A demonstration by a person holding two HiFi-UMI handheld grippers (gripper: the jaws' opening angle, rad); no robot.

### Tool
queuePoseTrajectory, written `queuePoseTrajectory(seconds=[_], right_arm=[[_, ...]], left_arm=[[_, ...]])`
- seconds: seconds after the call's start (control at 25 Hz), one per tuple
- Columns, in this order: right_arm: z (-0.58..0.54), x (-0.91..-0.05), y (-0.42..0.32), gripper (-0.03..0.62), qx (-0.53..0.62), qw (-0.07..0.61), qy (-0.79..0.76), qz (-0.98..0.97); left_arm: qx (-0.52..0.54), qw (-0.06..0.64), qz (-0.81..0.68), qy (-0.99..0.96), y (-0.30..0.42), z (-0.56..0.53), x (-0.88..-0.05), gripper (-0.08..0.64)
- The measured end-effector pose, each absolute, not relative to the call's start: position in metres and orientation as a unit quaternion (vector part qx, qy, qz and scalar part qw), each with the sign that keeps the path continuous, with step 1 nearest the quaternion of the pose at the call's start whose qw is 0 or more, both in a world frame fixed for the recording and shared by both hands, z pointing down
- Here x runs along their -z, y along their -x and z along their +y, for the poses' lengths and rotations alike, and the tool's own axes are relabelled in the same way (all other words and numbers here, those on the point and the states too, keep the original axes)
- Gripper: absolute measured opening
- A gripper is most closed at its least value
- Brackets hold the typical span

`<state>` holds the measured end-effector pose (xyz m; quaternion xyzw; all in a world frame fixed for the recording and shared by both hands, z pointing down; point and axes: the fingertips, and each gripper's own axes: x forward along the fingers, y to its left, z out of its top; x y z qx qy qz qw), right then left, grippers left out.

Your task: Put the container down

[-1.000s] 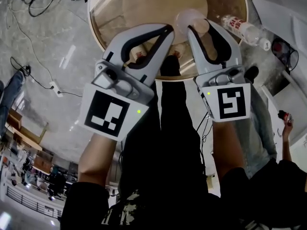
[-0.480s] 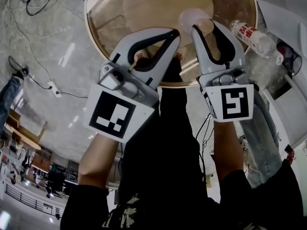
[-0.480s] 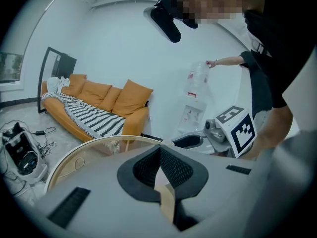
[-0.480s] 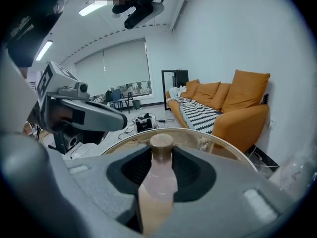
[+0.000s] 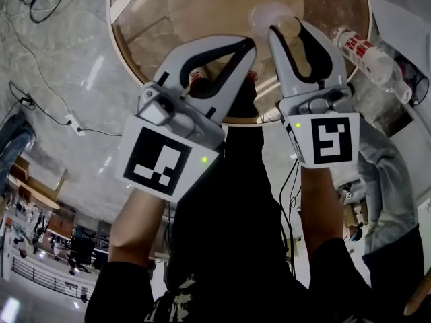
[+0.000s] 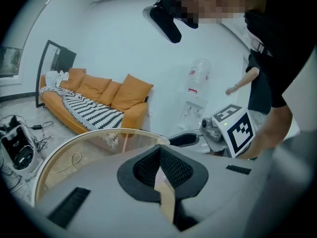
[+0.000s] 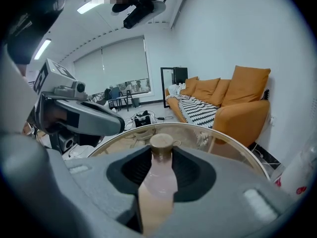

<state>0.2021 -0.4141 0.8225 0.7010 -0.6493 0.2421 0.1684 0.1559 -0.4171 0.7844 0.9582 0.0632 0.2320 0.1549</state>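
My right gripper (image 5: 283, 27) is shut on a small translucent pinkish container (image 5: 268, 17) with a tan cap (image 7: 161, 142). It holds the container upright over the near part of a round glass table with a wooden rim (image 5: 128, 58). In the right gripper view the container's body (image 7: 157, 183) fills the gap between the black pads. Just left of it, my left gripper (image 5: 244, 44) hangs over the table's near rim. Its fingertips meet and I see nothing held in them (image 6: 159, 150).
A clear water bottle with a red label (image 5: 364, 50) lies at the table's right edge. An orange sofa (image 6: 101, 97) and a water dispenser (image 6: 197, 90) stand beyond the table. Cables and a power strip (image 5: 74, 122) lie on the floor to the left.
Both grippers have edged a little further over the table. The right gripper keeps the same hold on the container. The left gripper's jaws stay together.
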Motion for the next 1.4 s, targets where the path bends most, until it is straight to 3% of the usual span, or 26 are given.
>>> queuePoseTrajectory(seconds=[1.4], right_arm=[[-0.419,-0.869,-0.194,0.121,-0.255,0.17,-0.696,-0.65]], left_arm=[[-0.25,0.164,0.062,-0.952,-0.148,-0.427,-0.827,0.012]])
